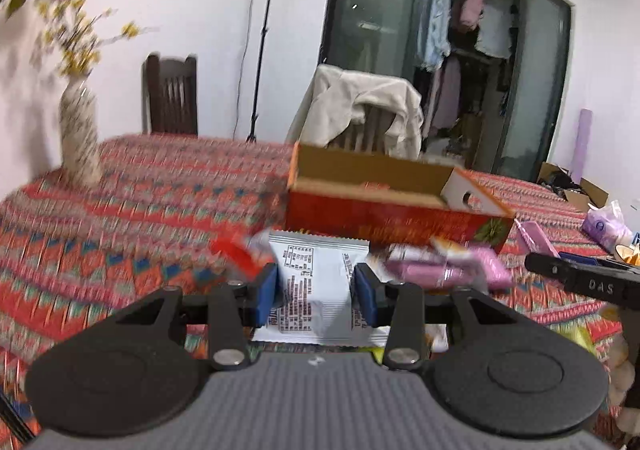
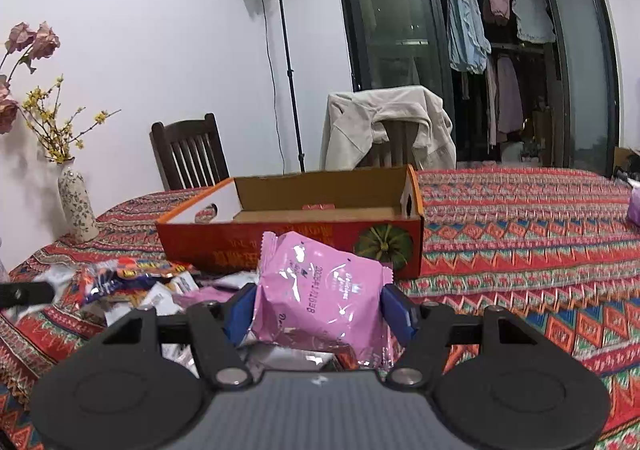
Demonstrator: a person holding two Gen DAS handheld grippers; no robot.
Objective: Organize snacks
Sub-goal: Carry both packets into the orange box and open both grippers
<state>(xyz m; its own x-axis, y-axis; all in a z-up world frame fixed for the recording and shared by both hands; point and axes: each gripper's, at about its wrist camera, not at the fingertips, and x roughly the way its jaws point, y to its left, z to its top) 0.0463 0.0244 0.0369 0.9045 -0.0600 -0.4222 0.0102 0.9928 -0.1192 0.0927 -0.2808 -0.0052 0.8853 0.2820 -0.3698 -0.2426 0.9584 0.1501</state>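
A: What do the left tongs point(image 1: 316, 290) hold?
B: They pinch a white packet point(image 1: 316, 282) with printed text, above the patterned surface point(image 1: 120, 218). Just right of it lie pink packets point(image 1: 444, 266), near the red box point(image 1: 396, 218).
A: And the right tongs point(image 2: 320, 310)?
B: They grip a pink snack packet point(image 2: 324, 290) between the blue pads point(image 2: 396, 308). The open red box point(image 2: 296, 242) stands just behind it, farther away. A pile of snacks point(image 2: 132, 282) lies on the left.
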